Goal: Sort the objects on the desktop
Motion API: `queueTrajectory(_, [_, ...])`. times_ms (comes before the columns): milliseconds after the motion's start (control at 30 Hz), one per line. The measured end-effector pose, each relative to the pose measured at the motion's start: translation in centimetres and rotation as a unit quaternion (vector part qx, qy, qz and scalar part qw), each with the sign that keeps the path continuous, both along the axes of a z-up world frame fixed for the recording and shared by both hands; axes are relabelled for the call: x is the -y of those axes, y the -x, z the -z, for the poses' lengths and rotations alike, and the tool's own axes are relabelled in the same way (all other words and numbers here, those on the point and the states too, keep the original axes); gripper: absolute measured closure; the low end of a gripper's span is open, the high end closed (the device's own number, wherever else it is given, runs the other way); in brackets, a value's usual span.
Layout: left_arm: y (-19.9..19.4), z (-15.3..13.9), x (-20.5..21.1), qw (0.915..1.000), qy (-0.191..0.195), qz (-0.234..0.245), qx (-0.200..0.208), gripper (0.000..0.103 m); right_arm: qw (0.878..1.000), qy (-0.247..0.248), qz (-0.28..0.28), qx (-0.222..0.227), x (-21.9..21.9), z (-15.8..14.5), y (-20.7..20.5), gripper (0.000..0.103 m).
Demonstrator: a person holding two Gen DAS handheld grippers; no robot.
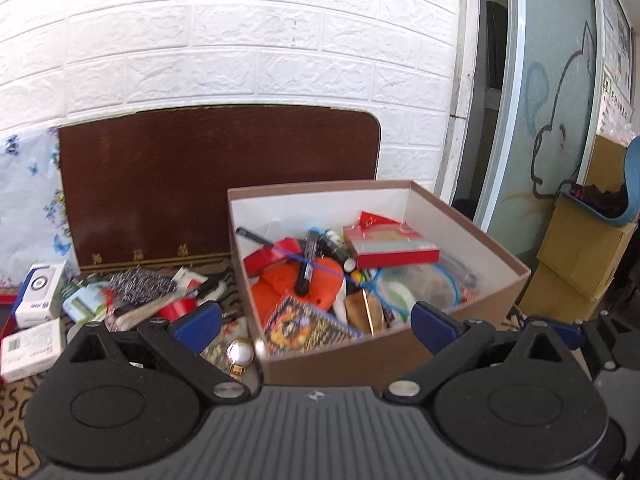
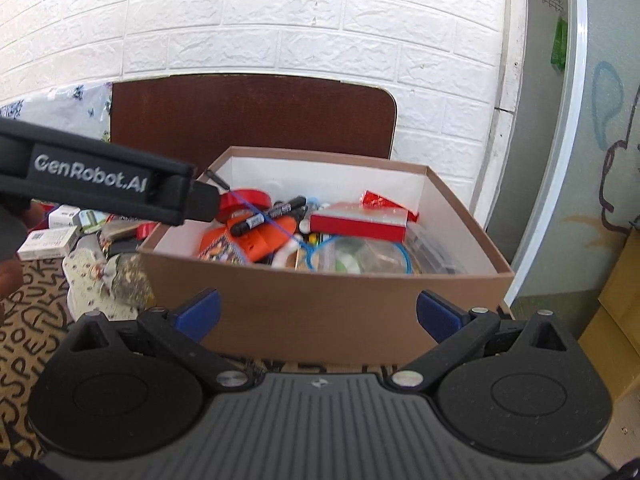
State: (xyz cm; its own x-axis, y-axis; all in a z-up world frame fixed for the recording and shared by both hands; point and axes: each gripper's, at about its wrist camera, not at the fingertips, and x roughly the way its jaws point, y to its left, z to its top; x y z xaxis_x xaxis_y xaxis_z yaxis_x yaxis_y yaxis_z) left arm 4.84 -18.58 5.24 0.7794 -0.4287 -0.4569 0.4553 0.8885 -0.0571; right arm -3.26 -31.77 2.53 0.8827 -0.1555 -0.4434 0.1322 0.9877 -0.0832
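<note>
Both tools, left tool and right tool, released, empty; cardboard box at twelve o'clock. Best approached slowly toward loose clutter at ten o'clock.

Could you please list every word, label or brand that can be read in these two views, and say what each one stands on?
"GenRobot.AI": white letters on the side of the left gripper, in the right wrist view.
Black markers in the box: white labels, too small to read.
White cartons left of the box: print and barcode, blurred.
Tablecloth: letter pattern, no clear word.
Posters by the door: too small.
</note>
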Motion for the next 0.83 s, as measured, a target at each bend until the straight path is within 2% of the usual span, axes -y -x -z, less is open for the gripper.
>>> queueTrajectory(400, [3.2,2.1,-1.9,0.9994,-0.018,-0.020,-0.021,0.000,1.000,0.011,0.009,-0.021,-1.6,1.2,2.7,0.002])
queueTrajectory(833, [5.2,3.0,-1.8,0.9989,-0.034,-0.009,-0.029,0.000,0.999,0.005,0.017,-0.033,-2.3,2.2,4.4,0.002])
